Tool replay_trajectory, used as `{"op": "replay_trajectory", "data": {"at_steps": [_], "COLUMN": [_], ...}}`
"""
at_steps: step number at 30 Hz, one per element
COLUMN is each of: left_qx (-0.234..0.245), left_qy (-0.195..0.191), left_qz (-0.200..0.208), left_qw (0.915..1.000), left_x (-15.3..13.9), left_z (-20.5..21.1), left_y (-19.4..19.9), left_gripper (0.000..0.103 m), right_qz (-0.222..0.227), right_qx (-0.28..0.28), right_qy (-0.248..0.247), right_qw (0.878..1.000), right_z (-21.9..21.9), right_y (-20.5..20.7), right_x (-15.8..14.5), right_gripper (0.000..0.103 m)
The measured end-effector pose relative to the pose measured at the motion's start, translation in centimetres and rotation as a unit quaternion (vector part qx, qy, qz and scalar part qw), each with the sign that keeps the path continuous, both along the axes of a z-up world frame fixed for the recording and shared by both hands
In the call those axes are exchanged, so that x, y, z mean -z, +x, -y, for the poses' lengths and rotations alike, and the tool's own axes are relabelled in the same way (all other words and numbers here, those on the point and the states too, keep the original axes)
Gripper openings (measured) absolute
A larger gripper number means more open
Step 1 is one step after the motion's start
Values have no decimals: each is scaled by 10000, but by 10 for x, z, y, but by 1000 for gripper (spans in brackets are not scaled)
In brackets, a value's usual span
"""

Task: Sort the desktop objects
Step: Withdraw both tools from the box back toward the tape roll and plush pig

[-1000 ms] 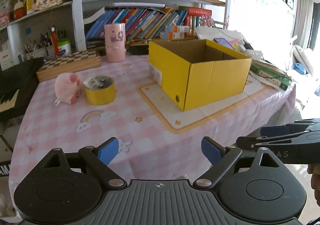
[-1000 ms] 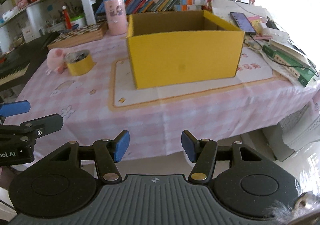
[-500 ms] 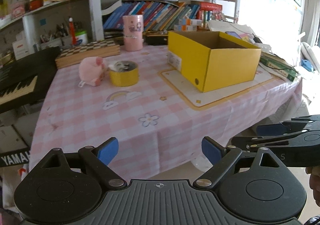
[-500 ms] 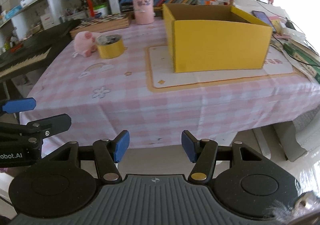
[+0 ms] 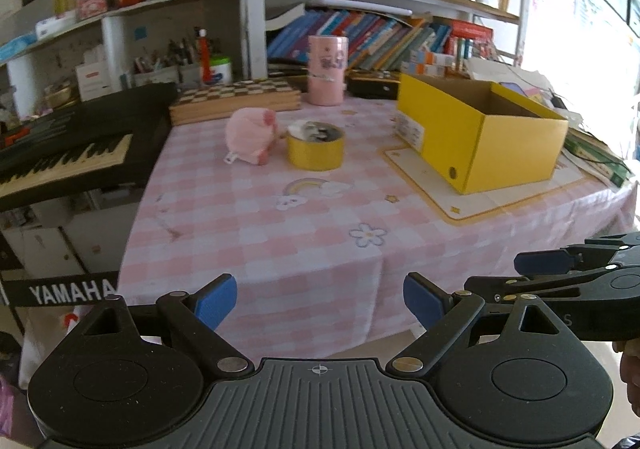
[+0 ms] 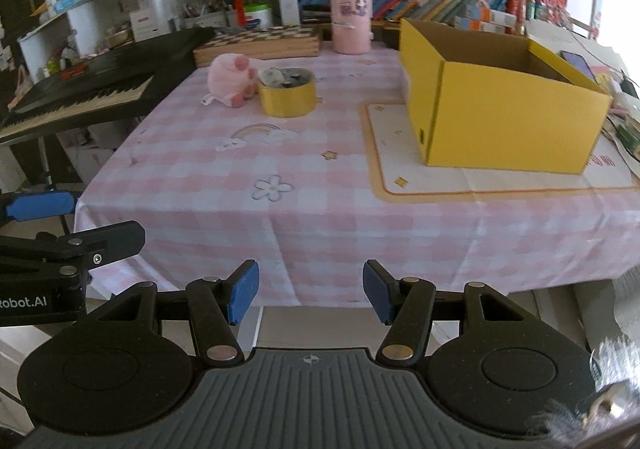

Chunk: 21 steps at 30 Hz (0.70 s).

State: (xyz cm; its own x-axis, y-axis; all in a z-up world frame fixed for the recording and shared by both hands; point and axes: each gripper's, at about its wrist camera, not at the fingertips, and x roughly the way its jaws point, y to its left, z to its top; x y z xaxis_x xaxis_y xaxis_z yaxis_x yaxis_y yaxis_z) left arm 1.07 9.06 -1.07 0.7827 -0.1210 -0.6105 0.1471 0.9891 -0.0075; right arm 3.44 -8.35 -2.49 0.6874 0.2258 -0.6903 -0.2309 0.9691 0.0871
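Observation:
On the pink checked tablecloth (image 5: 304, 225) (image 6: 320, 177) lie a pink plush toy (image 5: 250, 137) (image 6: 230, 80) and, right beside it, a yellow tape roll (image 5: 316, 147) (image 6: 287, 92) with small items inside. An open yellow cardboard box (image 5: 480, 137) (image 6: 500, 105) stands on a white mat at the right. A tall pink canister (image 5: 327, 69) (image 6: 351, 18) stands at the back. My left gripper (image 5: 318, 301) is open and empty, off the table's near edge. My right gripper (image 6: 310, 291) is also open and empty, short of the same edge.
A black keyboard (image 5: 64, 153) (image 6: 84, 89) sits left of the table. A wooden chessboard (image 5: 236, 99) (image 6: 258, 41) lies at the back, with bookshelves behind it. Books and a phone (image 6: 576, 63) lie at the table's right end.
Both grippers have pulled back and swung leftward, so the table's near edge and the keyboard now show. Their jaws have kept the same opening. Nothing on the table has moved.

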Motion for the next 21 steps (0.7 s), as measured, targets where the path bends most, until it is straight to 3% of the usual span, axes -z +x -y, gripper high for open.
{"op": "replay_trajectory", "data": {"at_steps": [21], "left_qx": [-324], "left_qy": [-128], "left_qz": [117], "left_qw": [9993], "left_x": [-3], "left_z": [-35], "left_y": [14], "left_gripper": [93], "right_qz": [173], "right_qx": [-435], "right_qy": [-169], "right_qw": [9988], "right_z": [-42], "right_y": [25], "right_x": [-10], "right_gripper": [56]}}
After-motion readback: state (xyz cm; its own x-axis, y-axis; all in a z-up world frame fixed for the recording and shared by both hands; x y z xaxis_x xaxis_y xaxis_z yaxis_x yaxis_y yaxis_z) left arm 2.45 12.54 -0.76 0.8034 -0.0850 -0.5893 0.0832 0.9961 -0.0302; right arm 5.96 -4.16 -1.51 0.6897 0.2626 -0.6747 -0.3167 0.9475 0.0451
